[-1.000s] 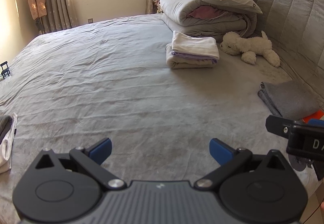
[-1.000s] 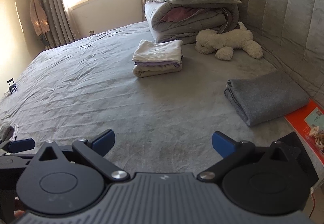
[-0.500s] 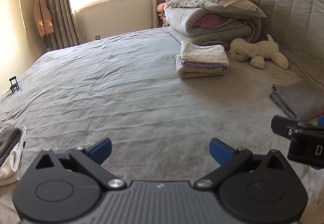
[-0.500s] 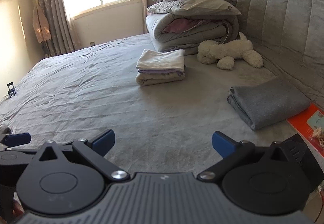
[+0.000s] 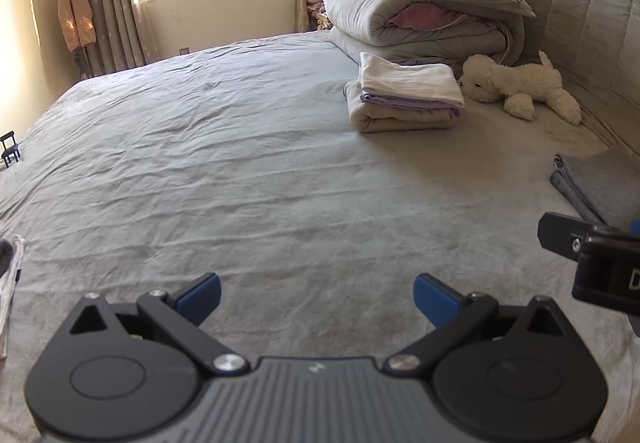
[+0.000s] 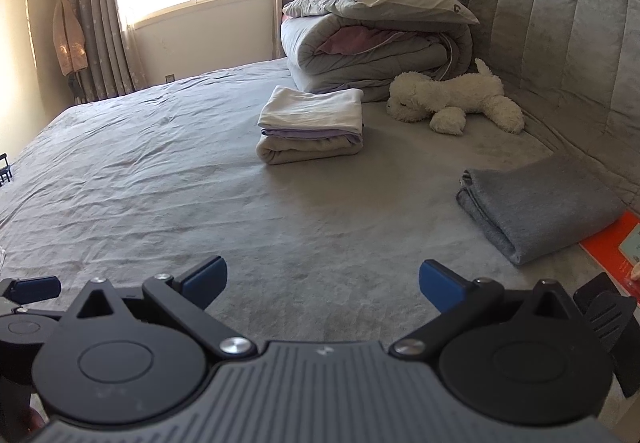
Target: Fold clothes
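Both claws — left point(image 5: 316, 293), right point(image 6: 323, 277) — spread apart, empty, over bare bedsheet point(image 5: 248, 179).

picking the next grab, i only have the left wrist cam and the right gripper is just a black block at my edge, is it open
observer: Yes, the right gripper is open, with nothing between its fingers, only bare bed sheet ahead of it.
operator: grey folded thing is cut off on my right, is it done
observer: The grey folded cloth shows whole in the right wrist view: a neat flat rectangle, lying apart from the white-topped stack.
operator: anything beside it
observer: An orange flat item lies along its right side, near the headboard.
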Demonstrator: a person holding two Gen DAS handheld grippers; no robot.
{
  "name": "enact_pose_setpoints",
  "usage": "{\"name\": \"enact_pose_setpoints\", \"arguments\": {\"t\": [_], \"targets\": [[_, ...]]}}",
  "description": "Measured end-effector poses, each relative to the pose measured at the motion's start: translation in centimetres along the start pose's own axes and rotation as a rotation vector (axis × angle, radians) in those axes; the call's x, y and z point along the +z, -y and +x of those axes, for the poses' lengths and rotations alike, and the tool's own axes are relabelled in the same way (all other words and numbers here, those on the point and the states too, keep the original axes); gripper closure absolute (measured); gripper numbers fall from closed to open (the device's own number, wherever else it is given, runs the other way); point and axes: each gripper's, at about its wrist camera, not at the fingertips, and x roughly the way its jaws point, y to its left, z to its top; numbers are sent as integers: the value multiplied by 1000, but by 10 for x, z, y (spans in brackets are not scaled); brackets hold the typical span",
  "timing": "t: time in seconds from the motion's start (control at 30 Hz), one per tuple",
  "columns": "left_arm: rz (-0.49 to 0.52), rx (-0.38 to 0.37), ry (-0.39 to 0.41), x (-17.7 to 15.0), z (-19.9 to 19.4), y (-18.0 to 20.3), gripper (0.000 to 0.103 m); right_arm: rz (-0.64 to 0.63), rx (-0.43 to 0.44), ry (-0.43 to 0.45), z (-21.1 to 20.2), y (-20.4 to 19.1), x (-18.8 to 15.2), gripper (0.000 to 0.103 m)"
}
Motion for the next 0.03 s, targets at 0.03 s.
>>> {"name": "enact_pose_setpoints", "arguments": {"t": [0.03], "targets": [[-2, 1, -1, 0, 2, 0, 1, 2, -1, -2, 2, 0, 0, 0]]}}
